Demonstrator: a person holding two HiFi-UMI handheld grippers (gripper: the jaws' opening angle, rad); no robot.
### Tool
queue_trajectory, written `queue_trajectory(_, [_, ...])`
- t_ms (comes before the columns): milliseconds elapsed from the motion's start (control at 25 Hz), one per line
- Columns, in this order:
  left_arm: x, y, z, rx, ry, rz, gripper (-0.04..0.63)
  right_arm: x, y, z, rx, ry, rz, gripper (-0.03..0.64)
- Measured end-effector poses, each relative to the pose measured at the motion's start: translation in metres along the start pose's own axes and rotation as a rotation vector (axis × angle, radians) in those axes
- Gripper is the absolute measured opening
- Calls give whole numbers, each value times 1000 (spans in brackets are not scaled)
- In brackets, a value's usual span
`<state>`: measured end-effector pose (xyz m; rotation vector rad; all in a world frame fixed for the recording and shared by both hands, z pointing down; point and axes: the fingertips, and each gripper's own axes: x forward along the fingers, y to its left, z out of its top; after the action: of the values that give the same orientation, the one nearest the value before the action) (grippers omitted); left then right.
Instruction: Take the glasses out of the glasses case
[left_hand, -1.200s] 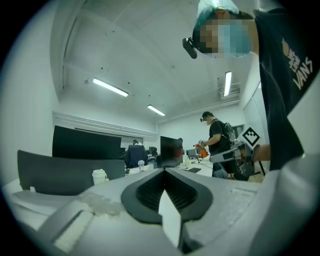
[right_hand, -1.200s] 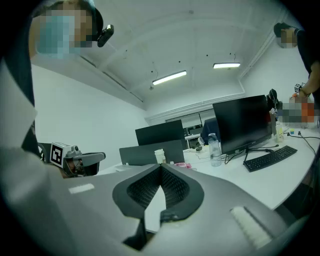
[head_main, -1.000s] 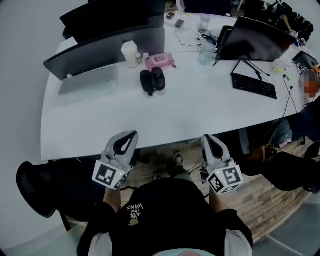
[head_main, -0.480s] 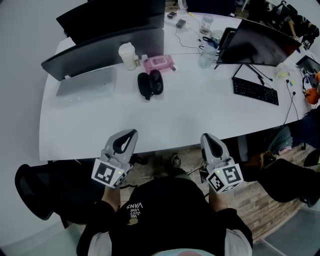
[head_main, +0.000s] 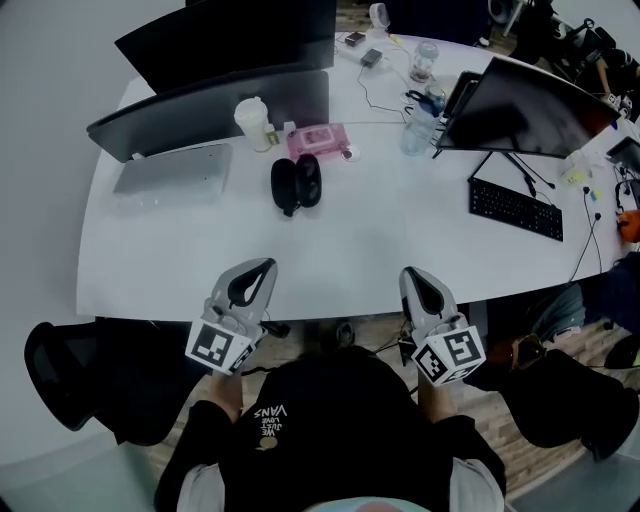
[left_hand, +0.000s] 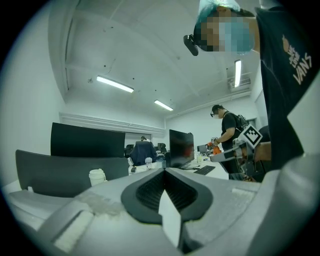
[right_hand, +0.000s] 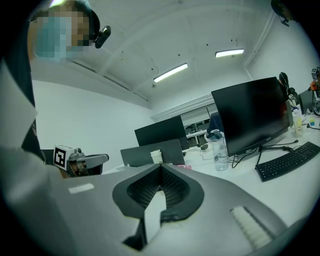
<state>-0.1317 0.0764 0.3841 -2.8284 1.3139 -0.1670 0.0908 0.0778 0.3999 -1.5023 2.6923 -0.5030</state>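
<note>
The black glasses case (head_main: 295, 184) lies on the white table (head_main: 380, 240), left of centre; it looks like two dark oval halves side by side. I cannot tell whether glasses are inside. My left gripper (head_main: 262, 267) and right gripper (head_main: 409, 272) hover at the table's front edge, well short of the case, both shut and empty. In the left gripper view the jaws (left_hand: 164, 170) meet at their tips, and in the right gripper view (right_hand: 161, 166) they meet the same way. The case is hidden in both gripper views.
Behind the case stand a paper cup (head_main: 252, 121) and a pink wipes pack (head_main: 318, 140). A silver laptop (head_main: 170, 170) lies at the left, below dark monitors (head_main: 230, 40). At the right are a monitor (head_main: 525, 105), a keyboard (head_main: 515, 208) and a water bottle (head_main: 415, 130). A black chair (head_main: 60, 385) stands at the lower left.
The table and case have slid slightly down and left in the head view, so I stand a little nearer. Both grippers hold the same pose, still shut.
</note>
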Motion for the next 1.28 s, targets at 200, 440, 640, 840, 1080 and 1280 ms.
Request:
queue_trajectory(200, [17,0,-3,-4,9,55,2,9,-19,1,-2,19,48,0])
queue_trajectory(440, [28,2,-9,-27,25,115,2,14,-38,-1,-1,32,78,0])
queue_trajectory(640, [35,10,-16,-69,53,157,2,19,-44,-3,13,44,100,0])
queue_trajectory(840, [45,26,-25,-137,59,194,2,31,-48,-4,18,53,106,0])
queue_trajectory(1080, [58,49,-31,-205,72,193,2,48,-50,4,39,41,90,0])
queue_trajectory(1280, [70,70,-30,-232,81,184,2,61,-51,10,47,24,75,0])
